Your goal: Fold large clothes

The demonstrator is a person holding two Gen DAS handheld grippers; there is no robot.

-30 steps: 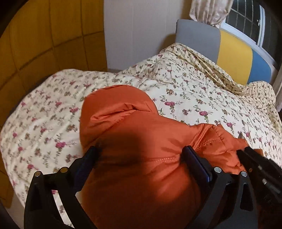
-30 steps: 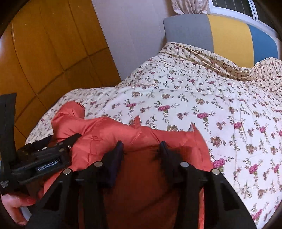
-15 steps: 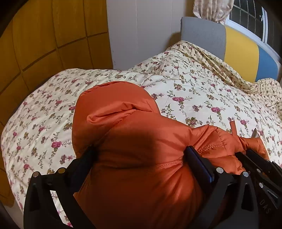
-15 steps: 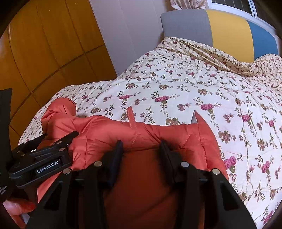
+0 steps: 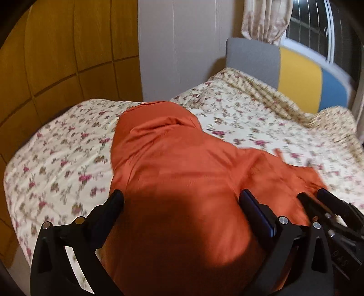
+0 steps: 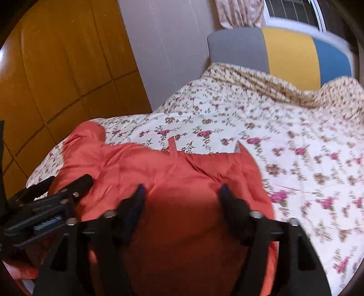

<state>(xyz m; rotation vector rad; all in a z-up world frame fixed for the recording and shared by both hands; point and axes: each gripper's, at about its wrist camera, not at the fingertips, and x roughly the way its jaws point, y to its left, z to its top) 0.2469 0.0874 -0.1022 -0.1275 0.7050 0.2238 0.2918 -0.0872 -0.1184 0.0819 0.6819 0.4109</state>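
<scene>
An orange padded jacket [image 5: 182, 173] lies on a floral bedspread [image 5: 250, 113], its hood end stretched towards the far left. My left gripper [image 5: 182, 205] has its fingers wide apart with a thick bunch of the jacket between them. My right gripper [image 6: 182, 195] also straddles a bunch of the jacket [image 6: 182, 177] near the collar, where a hanging loop sticks up. The jaws stand apart around the bulky cloth; whether the pads pinch it is hidden. The right gripper shows at the left wrist view's right edge [image 5: 318, 200], the left gripper at the right wrist view's left [image 6: 66, 189].
The bedspread [image 6: 273, 136] stretches away to the right and back. A grey, yellow and blue headboard [image 6: 284, 52] stands at the far end under a window with a curtain [image 5: 261, 20]. Wooden wall panels [image 5: 56, 57] run along the left of the bed.
Both grippers have lifted and tipped up, so more wall and window show. The jacket has spread further away over the bed. The right gripper's fingers now stand wider apart.
</scene>
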